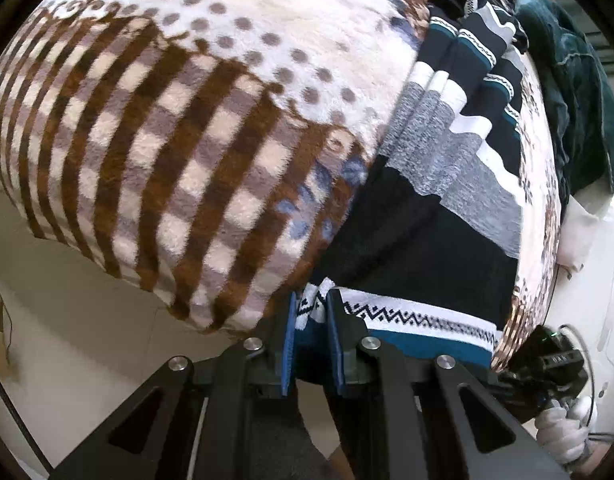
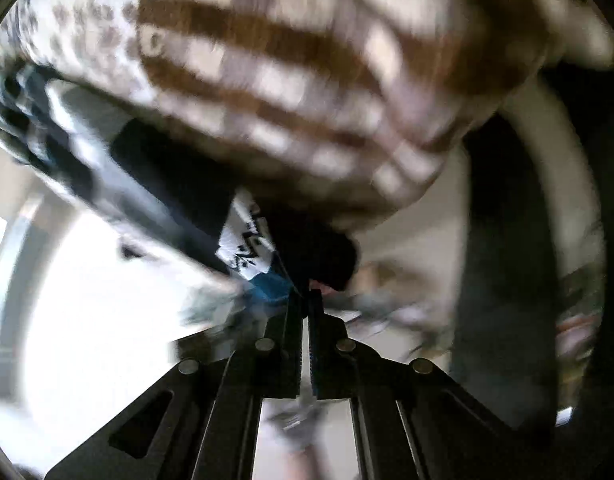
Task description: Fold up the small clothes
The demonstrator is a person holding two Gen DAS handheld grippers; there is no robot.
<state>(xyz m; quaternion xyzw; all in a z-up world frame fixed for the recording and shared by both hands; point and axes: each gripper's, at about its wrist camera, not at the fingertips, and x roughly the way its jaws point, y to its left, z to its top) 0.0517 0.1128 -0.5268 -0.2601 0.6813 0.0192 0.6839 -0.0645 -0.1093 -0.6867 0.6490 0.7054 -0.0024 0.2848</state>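
Because the striped garment (image 1: pixel 439 184) lies stretched along the plaid fleece blanket (image 1: pixel 155 128) with its zigzag-banded hem at the near edge, this looks like the start of a fold. The left gripper (image 1: pixel 311 320) has its blue-padded fingers closed on one hem corner. The right gripper (image 2: pixel 307 300) has its fingers nearly together, pinching the other corner (white, zigzag and teal show just beside the tips). Next, I'd judge, both corners need carrying away over the cloth together, kept level so the hem lands square. The left view alone shows the garment's full length, a dark teal cloth heap (image 1: pixel 575 92) beyond it and the white-gloved hand (image 1: pixel 567 428); the right view is motion-blurred, showing only its own pinch clearly.
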